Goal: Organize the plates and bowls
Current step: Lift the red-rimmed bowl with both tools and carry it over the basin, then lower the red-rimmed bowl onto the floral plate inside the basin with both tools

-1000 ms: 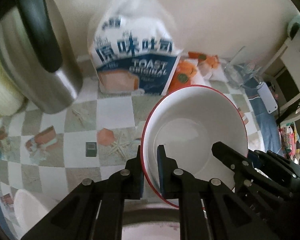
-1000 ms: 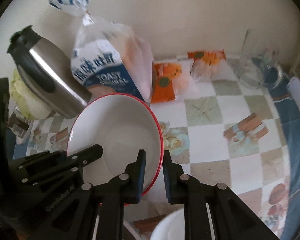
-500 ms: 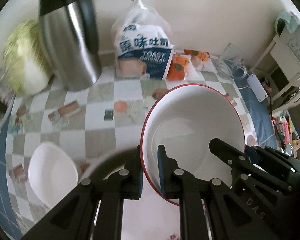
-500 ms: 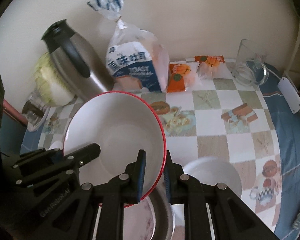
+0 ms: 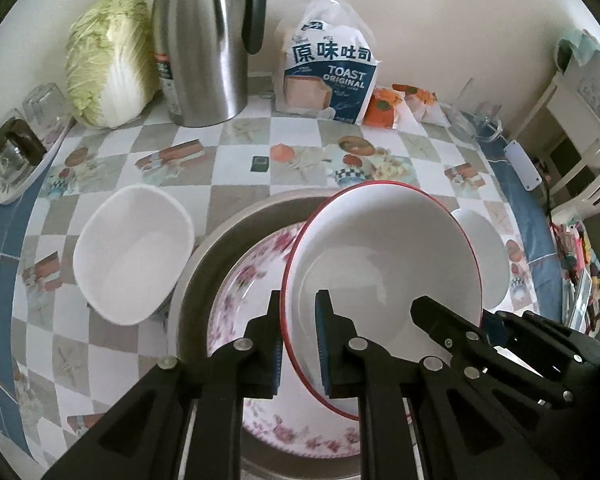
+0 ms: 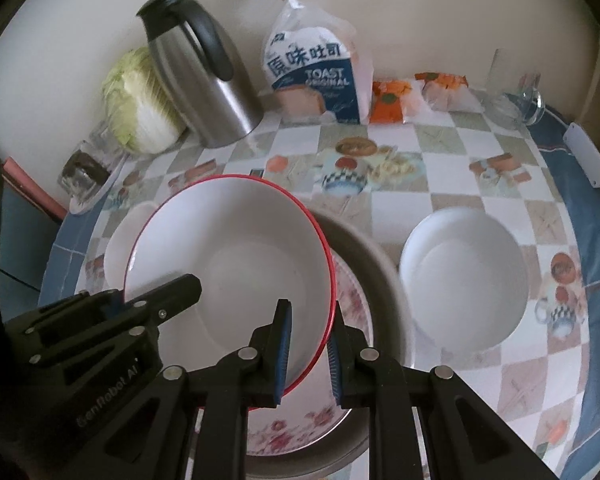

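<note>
Noted one grey basin as landmark, with one floral plate inside it, one red-rimmed bowl held above it, and two plain white bowls on the table, one to its left and one to its right. Found left gripper and right gripper each narrowly clamped on opposite edges of the red-rimmed bowl's rim. Judged risks: slippage through thin rim grips, or chipping against the plate through uneven lowering.
</note>
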Available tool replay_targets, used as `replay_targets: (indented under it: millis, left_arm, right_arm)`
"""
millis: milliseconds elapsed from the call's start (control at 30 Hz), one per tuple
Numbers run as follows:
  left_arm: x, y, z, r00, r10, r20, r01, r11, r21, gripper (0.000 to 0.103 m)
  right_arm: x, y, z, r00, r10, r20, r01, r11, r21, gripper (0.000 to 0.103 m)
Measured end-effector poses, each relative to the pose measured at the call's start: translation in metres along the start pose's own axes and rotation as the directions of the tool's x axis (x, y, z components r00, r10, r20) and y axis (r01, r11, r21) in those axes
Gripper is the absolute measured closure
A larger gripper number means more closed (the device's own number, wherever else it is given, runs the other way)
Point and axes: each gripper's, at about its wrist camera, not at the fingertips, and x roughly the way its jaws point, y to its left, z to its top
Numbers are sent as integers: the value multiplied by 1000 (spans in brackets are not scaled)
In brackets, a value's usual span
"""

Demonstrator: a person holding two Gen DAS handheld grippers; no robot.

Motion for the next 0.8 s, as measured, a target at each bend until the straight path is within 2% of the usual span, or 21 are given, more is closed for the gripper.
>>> replay_targets:
  millis: [400,800]
  left_arm:
    - [0,16,-19,1000,-10,16,10,1000,-20,90]
    - [-4,20,-18,999,-26,27,26,1000,-15,90]
  right_arm:
    - [4,13,-21,999,2,41,-2,1000,9,85]
    - [1,13,-23,997,28,69,-30,999,29,85]
